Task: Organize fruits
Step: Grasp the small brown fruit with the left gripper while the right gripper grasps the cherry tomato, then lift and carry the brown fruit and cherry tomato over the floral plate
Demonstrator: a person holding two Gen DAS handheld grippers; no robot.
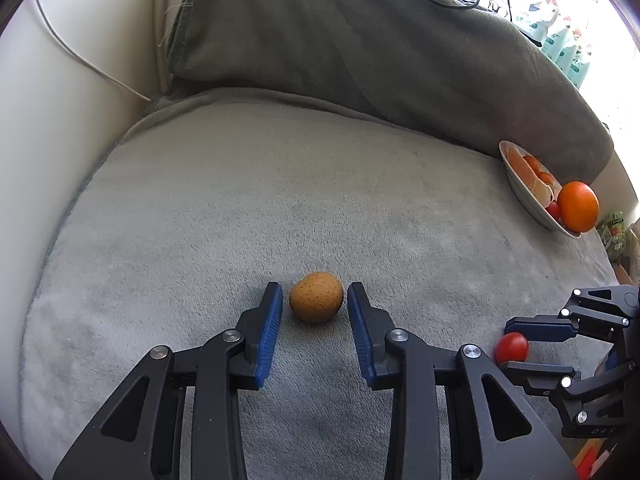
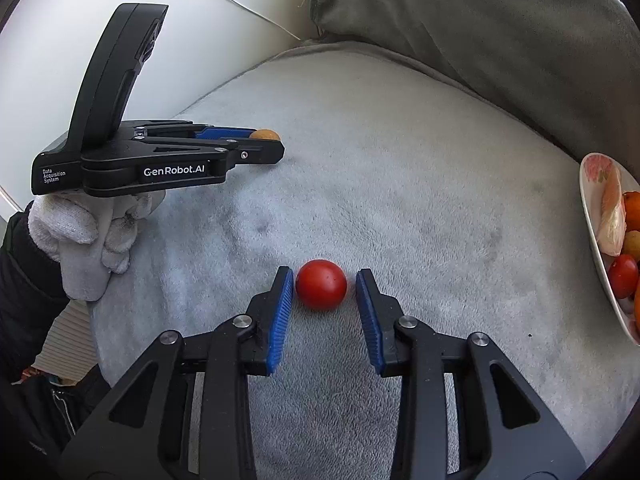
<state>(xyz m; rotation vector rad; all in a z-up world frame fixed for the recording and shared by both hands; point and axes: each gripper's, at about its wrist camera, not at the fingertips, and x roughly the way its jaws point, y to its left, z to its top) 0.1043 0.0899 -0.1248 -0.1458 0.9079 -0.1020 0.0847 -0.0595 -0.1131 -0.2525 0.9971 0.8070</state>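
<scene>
A small brown-orange fruit point(image 1: 316, 297) lies on the grey blanket point(image 1: 240, 208). My left gripper point(image 1: 315, 296) is open, with its blue pads on either side of the fruit and small gaps to it. A red tomato point(image 2: 321, 284) lies on the blanket between the open pads of my right gripper point(image 2: 323, 285). The tomato point(image 1: 511, 347) and right gripper point(image 1: 516, 350) also show at lower right in the left wrist view. The left gripper point(image 2: 264, 144) and its fruit point(image 2: 266, 135) show at left in the right wrist view. A white bowl point(image 1: 524, 192) at the right holds an orange point(image 1: 578, 206) and other fruits.
A dark grey cushion point(image 1: 360, 40) rises behind the blanket. A white sofa arm point(image 1: 72, 100) stands at the left. The bowl point(image 2: 592, 216) sits at the right edge in the right wrist view, with a tomato point(image 2: 622, 276) in it. A white-gloved hand point(image 2: 92, 232) holds the left gripper.
</scene>
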